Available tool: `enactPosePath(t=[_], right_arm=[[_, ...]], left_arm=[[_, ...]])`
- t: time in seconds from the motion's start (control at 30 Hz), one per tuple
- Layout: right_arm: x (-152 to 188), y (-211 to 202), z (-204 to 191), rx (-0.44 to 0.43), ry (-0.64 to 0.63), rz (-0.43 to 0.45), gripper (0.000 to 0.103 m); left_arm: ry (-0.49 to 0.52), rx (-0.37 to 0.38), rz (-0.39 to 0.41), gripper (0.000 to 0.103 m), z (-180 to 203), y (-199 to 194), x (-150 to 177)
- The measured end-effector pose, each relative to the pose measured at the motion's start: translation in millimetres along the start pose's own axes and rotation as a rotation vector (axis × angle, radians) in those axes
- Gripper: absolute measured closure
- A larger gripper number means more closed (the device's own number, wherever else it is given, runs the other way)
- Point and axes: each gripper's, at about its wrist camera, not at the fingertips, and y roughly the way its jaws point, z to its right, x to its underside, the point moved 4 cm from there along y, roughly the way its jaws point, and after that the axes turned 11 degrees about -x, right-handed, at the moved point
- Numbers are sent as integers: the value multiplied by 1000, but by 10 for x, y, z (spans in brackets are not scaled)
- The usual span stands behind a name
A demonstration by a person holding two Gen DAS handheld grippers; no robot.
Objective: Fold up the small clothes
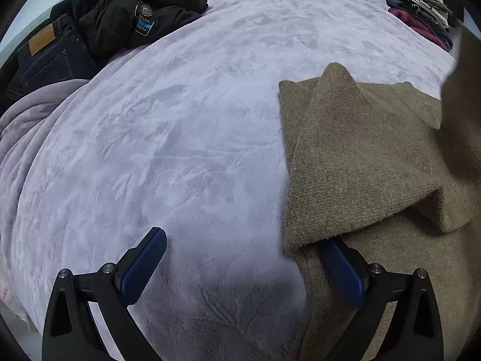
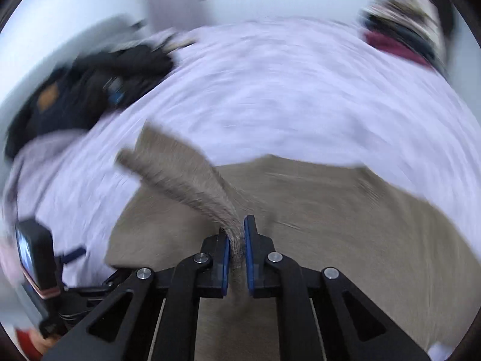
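Note:
A brown knitted garment point(image 1: 360, 156) lies partly folded on the right side of the lilac plush blanket point(image 1: 186, 114). My left gripper point(image 1: 240, 240) stands wide open at the garment's left edge. Its left finger point(image 1: 147, 258) is over bare blanket, while the tip of its right finger point(image 1: 342, 270) sits under a folded flap of the knit. In the blurred right wrist view, my right gripper point(image 2: 237, 234) is shut on a bunched strip of the same brown garment point(image 2: 300, 210), which stretches up and to the left from the pads.
Dark jeans point(image 1: 51, 57) and a black jacket point(image 1: 129, 15) are heaped at the blanket's far left. A stack of folded clothes point(image 1: 421, 9) sits at the far right corner. The left hand's device point(image 2: 36, 255) shows at the lower left of the right wrist view.

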Motion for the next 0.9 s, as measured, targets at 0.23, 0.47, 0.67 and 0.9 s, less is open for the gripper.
enactPosePath(t=[0.23,0.47,0.67,0.9], right_arm=[[627,-138,1231,-92,489,-52,83],[497,-21,1239,-201,626,-5,85],[-56,-379,943,-117,284,101,96],[359,-173,1606,-42,425,-20,96]], left_arm=[[16,-32,0,1,22,4,-3],[1,-74,-10,1,51,31,-1],[-16,-85,-1,1,52,28,12],[17,-61,10,1,58,-4,42]])
